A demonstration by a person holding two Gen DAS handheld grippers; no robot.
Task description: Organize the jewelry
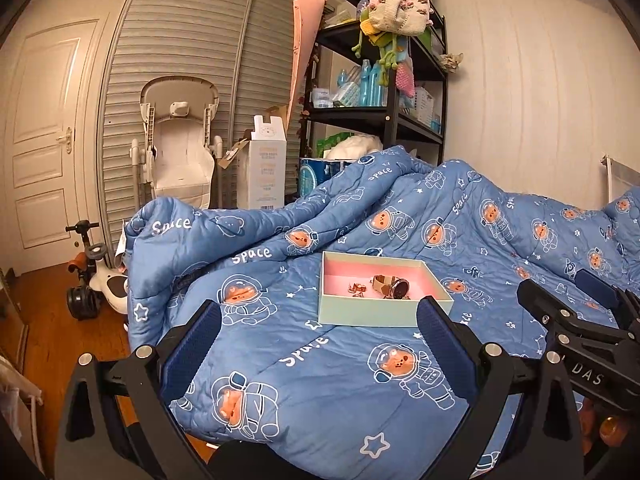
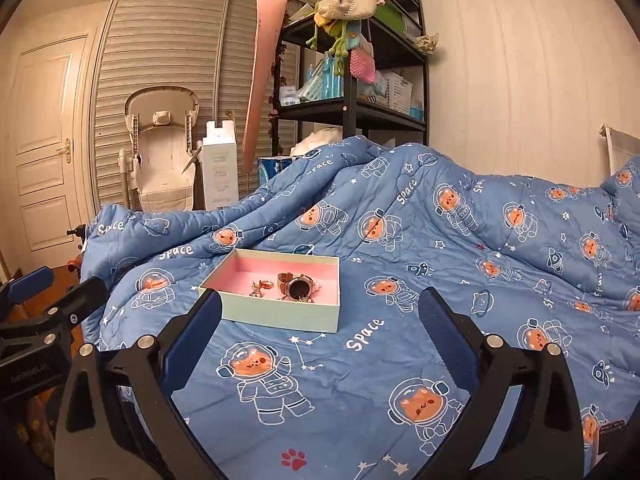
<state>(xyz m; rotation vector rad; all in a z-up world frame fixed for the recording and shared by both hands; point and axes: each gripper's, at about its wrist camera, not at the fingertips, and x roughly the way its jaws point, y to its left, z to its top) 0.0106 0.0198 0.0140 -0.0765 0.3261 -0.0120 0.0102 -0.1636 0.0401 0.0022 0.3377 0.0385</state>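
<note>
A pale green box with a pink lining (image 1: pixel 340 311) (image 2: pixel 256 312) lies on the blue space-print quilt (image 1: pixel 328 376) (image 2: pixel 360 360). Inside it are a rose-gold watch (image 1: pixel 394 286) (image 2: pixel 296 286) and small gold jewelry pieces (image 1: pixel 356 289) (image 2: pixel 259 287). My left gripper (image 1: pixel 320 320) is open and empty, just short of the box's near wall. My right gripper (image 2: pixel 320 314) is open and empty, with its left finger (image 2: pixel 196 332) at the box's near left corner. The right gripper also shows at the right edge of the left wrist view (image 1: pixel 576 308).
The quilt bunches into a high ridge (image 1: pixel 280 216) behind the box. Beyond the bed stand a black shelf rack (image 1: pixel 384 80) with bottles and hanging knit toys, a white baby seat (image 1: pixel 180 148), a white carton (image 1: pixel 264 168), a ride-on toy (image 1: pixel 92 276) on the wooden floor.
</note>
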